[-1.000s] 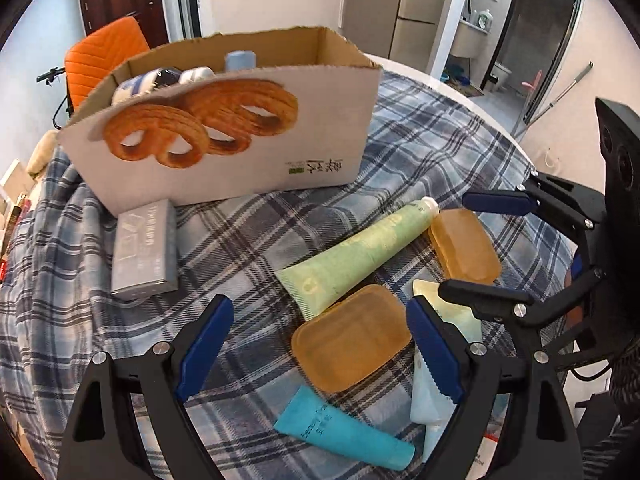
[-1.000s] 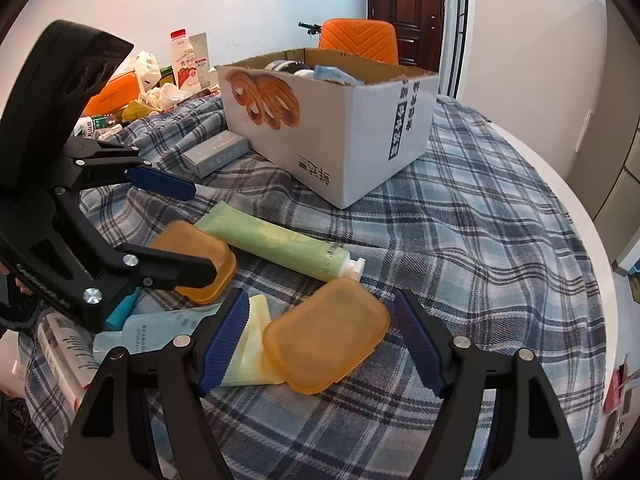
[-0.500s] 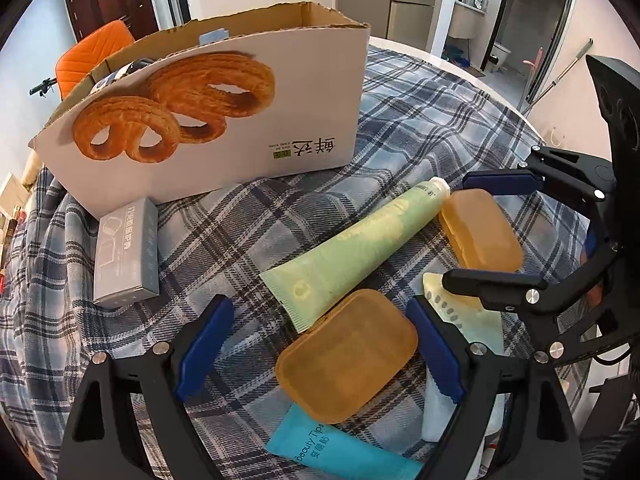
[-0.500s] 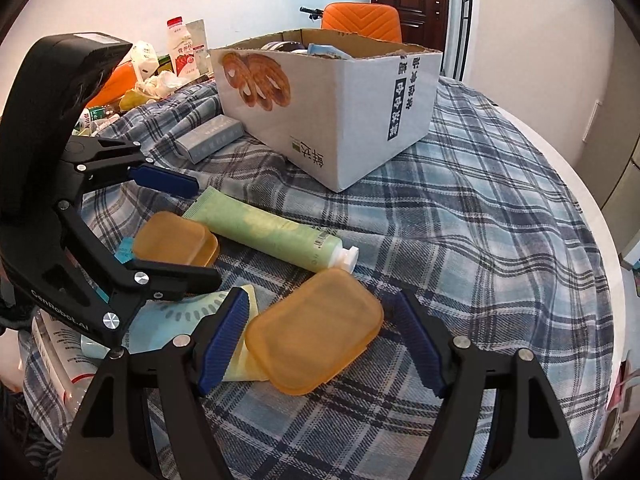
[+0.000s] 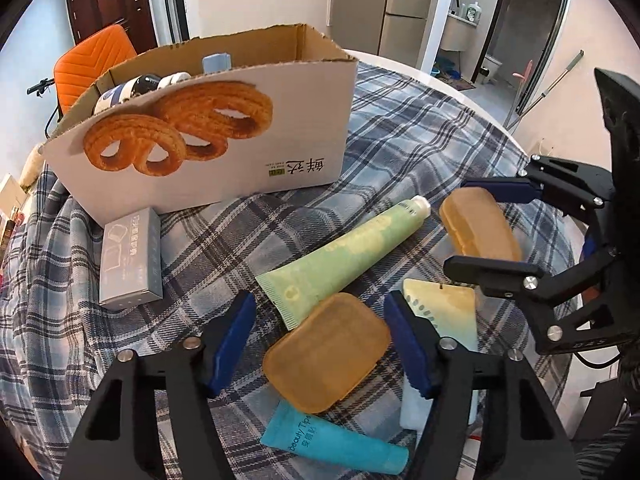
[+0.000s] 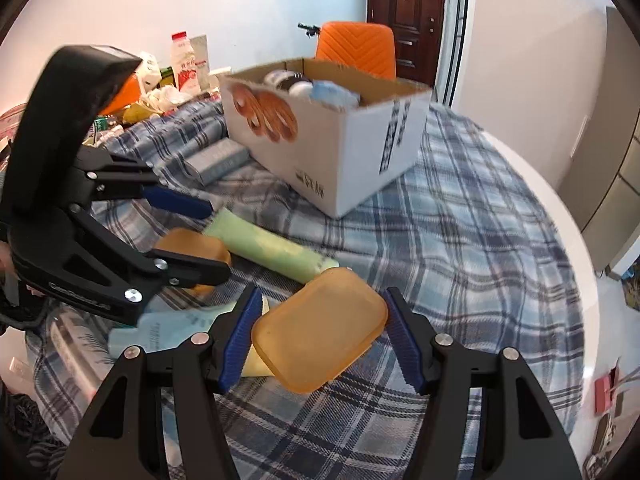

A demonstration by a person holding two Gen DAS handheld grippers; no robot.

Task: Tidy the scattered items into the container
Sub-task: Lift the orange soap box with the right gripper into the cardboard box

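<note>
A cardboard box (image 5: 224, 148) printed with pastries stands on the plaid cloth and holds several items; it also shows in the right wrist view (image 6: 340, 148). My left gripper (image 5: 320, 344) is open around an amber soap case (image 5: 326, 350) that lies on the cloth. My right gripper (image 6: 320, 336) is shut on a second amber soap case (image 6: 318, 334), which is tilted and lifted off the cloth; in the left wrist view this case (image 5: 480, 226) sits between the right fingers. A green tube (image 5: 344, 258) lies between the two cases.
A grey carton (image 5: 130, 258) lies left of the box front. A teal tube (image 5: 332, 440), a pale yellow tube (image 5: 444, 306) and a light blue tube (image 6: 172, 326) lie near the grippers. An orange chair (image 6: 356, 48) stands behind the table. Clutter (image 6: 168, 88) fills the far left.
My right gripper closed on its amber case and lifted it, tilted. My left gripper moved in around the other amber case and stayed open.
</note>
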